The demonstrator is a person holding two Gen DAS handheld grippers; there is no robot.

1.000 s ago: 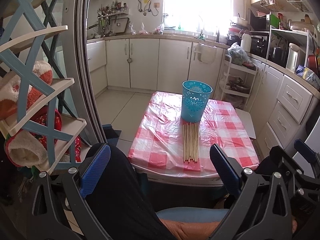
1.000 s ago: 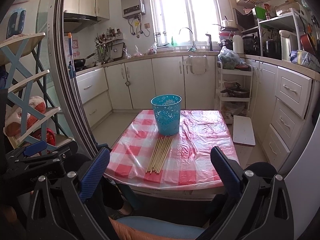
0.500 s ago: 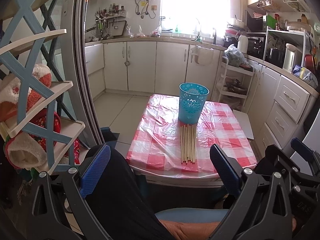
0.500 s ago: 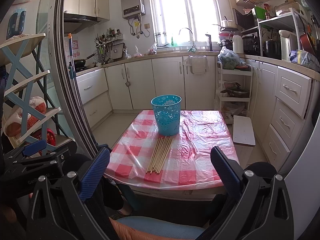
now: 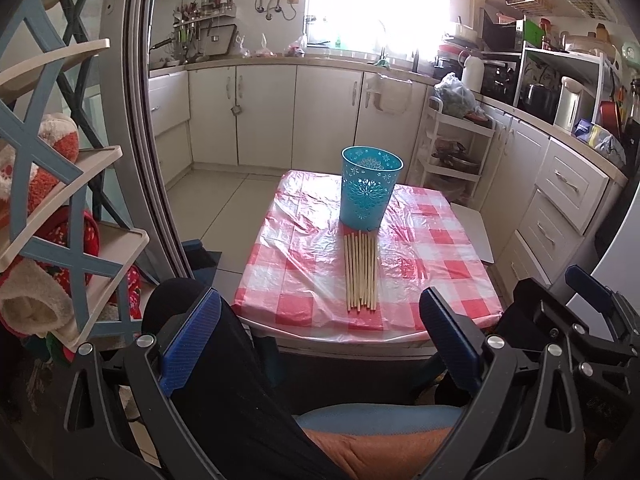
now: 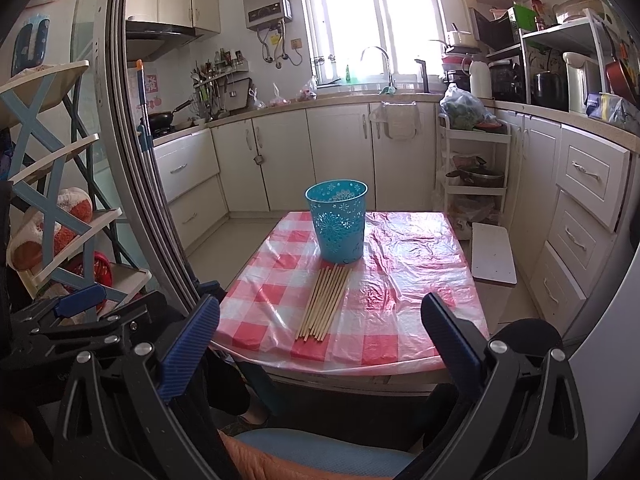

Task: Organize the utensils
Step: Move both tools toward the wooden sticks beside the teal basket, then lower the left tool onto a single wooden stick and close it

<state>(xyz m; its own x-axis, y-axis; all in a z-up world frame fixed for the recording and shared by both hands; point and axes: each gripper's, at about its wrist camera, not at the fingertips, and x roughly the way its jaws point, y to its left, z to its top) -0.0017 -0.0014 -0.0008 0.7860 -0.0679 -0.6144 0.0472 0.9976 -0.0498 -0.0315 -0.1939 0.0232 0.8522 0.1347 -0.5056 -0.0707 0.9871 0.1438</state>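
Left gripper [image 5: 320, 332] and right gripper [image 6: 320, 334]: fingers spread wide, holding nothing, both short of the table [image 6: 404, 288]. Chopsticks [image 5: 361, 272] lie side by side in a row on the checked cloth; far ends just beside the upright blue basket [image 5: 369, 192].

Wooden chopsticks [image 5: 361, 273] flat, touching upright blue basket [image 5: 369, 186]
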